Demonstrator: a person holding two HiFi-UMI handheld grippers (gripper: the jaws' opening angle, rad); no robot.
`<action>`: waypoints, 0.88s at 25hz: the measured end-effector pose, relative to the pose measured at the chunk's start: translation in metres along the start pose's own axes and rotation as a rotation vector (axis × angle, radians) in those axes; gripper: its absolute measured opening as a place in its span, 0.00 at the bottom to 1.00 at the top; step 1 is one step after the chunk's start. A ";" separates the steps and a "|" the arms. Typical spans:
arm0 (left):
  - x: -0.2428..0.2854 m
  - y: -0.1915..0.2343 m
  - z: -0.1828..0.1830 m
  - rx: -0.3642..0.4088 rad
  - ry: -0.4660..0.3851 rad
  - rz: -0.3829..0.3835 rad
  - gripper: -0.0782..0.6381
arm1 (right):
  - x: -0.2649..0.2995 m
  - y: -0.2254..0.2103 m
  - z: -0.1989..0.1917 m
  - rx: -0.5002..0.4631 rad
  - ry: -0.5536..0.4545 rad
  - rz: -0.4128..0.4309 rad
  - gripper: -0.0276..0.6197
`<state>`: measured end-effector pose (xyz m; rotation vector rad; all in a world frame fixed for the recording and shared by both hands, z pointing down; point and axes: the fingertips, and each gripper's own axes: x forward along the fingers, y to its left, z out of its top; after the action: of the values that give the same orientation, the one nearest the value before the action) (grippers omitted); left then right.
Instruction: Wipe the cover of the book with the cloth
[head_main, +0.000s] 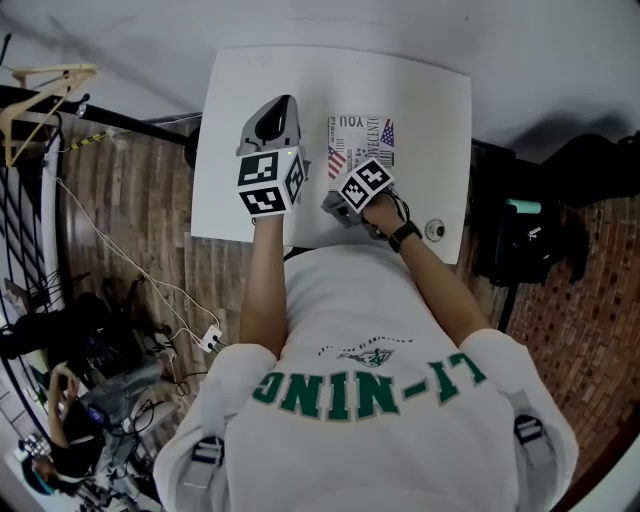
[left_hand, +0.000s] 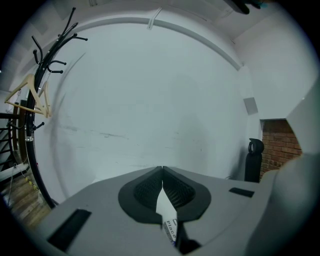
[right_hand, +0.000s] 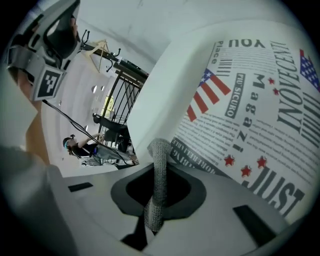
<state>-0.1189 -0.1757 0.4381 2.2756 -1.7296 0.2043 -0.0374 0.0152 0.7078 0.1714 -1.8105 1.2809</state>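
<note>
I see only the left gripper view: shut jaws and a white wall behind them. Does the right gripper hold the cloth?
Observer: Yes. The right gripper is shut on the grey cloth.
Operator: Where is the book?
Observer: The book lies flat on the white table, to the right of the left gripper.
Operator: Does the cloth touch the cover?
Observer: The right gripper is at the near edge of the book. I cannot tell whether the cloth touches the cover.
</note>
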 end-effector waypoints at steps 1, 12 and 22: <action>0.000 0.001 -0.001 -0.001 0.001 0.002 0.13 | -0.003 -0.003 -0.002 0.016 -0.009 0.006 0.10; 0.017 -0.031 -0.004 0.018 0.007 -0.089 0.13 | -0.078 -0.070 -0.069 0.211 -0.119 -0.011 0.10; 0.029 -0.048 0.001 0.029 0.003 -0.132 0.13 | -0.123 -0.085 -0.049 0.259 -0.419 -0.029 0.10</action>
<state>-0.0652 -0.1913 0.4389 2.3982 -1.5769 0.2070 0.1117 -0.0274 0.6822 0.6478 -1.9676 1.5409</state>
